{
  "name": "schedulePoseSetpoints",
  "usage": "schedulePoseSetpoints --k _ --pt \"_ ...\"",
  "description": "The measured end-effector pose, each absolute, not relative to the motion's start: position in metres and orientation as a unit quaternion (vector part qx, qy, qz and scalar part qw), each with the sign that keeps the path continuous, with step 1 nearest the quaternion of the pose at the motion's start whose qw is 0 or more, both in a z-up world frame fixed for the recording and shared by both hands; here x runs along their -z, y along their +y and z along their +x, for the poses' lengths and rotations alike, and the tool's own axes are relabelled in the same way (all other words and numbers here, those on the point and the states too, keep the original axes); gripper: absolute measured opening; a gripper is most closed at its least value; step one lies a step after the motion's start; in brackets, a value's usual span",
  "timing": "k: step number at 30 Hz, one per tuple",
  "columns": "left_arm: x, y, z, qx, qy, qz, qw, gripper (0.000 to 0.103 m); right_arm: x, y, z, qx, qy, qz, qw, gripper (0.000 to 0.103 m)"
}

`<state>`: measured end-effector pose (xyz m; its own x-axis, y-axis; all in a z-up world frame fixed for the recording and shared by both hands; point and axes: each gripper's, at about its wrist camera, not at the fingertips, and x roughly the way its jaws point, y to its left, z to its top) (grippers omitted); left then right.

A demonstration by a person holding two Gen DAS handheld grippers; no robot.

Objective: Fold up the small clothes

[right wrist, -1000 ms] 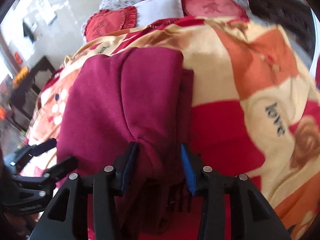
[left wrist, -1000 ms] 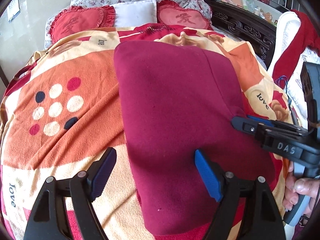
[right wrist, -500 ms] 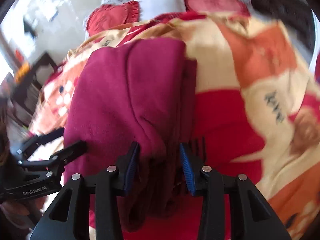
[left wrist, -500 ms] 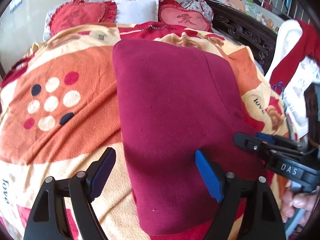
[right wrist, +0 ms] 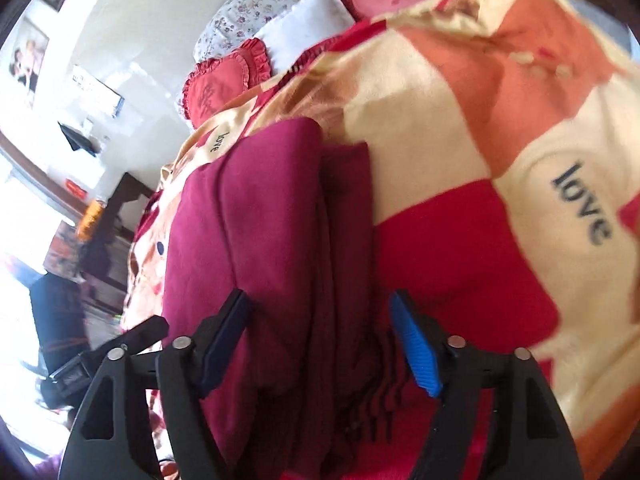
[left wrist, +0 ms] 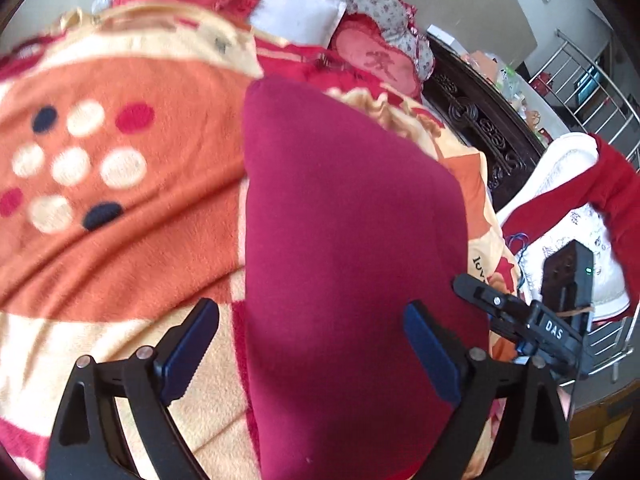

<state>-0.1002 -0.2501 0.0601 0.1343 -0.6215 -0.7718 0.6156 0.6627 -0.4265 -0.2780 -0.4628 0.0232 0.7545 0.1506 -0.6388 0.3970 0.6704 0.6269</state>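
Newly freed maroon garment [right wrist: 280, 240] between opening right gripper [right wrist: 320, 344] jaws.

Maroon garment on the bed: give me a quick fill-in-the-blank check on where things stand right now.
1. The maroon garment lies on a blanket printed with the word ____.
2. The right gripper is opening, with the garment's ____ edge between its pads.
3. Two heart-shaped cushions flank a ____ pillow.

Missing words: love; folded; white
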Motion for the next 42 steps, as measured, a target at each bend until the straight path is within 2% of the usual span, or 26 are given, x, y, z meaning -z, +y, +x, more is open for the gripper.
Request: schedulePoseSetpoints --k 4,9,10,11,13,15,17,24,29,32,37,38,40,42 --pt "-0.039 -0.254 -0.088 0.413 0.556 -0.039 0.721 0.102 -0.016 -0.464 -0.265 0.038 0.330 0.405 0.852 0.060" --pt "-0.038 -0.267 -0.093 0.415 0.554 -0.024 0.721 0.102 -0.014 -0.452 -0.248 0.020 0.340 0.395 0.853 0.061" --pt "-0.039 -0.270 -0.095 0.416 0.556 -0.018 0.719 0.094 -0.016 -0.449 -0.245 0.021 0.341 0.387 0.856 0.052" --pt "-0.044 -0.273 -0.099 0.418 0.553 -0.006 0.721 0.088 -0.019 -0.444 -0.243 0.026 0.347 0.379 0.858 0.048" --pt "-0.054 -0.272 -0.107 0.413 0.542 0.008 0.732 0.077 -0.030 -0.437 -0.246 0.041 0.343 0.364 0.865 0.029" --pt "-0.063 -0.267 -0.112 0.421 0.534 0.010 0.733 0.066 -0.043 -0.432 -0.252 0.031 0.331 0.369 0.868 0.025" --pt "-0.077 -0.256 -0.119 0.421 0.534 0.016 0.733 0.063 -0.055 -0.424 -0.255 0.025 0.332 0.366 0.869 0.024" --pt "-0.109 -0.191 -0.150 0.399 0.534 0.037 0.745 0.063 -0.077 -0.375 -0.266 -0.022 0.354 0.371 0.858 0.024" --pt "-0.084 -0.148 -0.169 0.371 0.555 0.051 0.743 0.064 -0.051 -0.336 -0.266 -0.040 0.388 0.382 0.838 0.028" --pt "-0.066 -0.134 -0.176 0.352 0.558 0.068 0.748 0.077 -0.035 -0.327 -0.265 -0.014 0.443 0.347 0.827 0.031" --pt "-0.086 -0.114 -0.190 0.316 0.477 0.098 0.814 0.086 -0.079 -0.317 -0.289 0.024 0.406 0.278 0.870 0.032" --pt "-0.090 -0.112 -0.192 0.309 0.462 0.102 0.825 0.087 -0.091 -0.309 -0.292 0.024 0.396 0.247 0.884 0.030" --pt "-0.093 -0.113 -0.193 0.299 0.448 0.106 0.836 0.088 -0.108 -0.292 -0.296 0.015 0.383 0.202 0.901 0.018" --pt "-0.092 -0.114 -0.195 0.289 0.447 0.110 0.839 0.088 -0.114 -0.276 -0.296 -0.001 0.373 0.176 0.911 0.012"
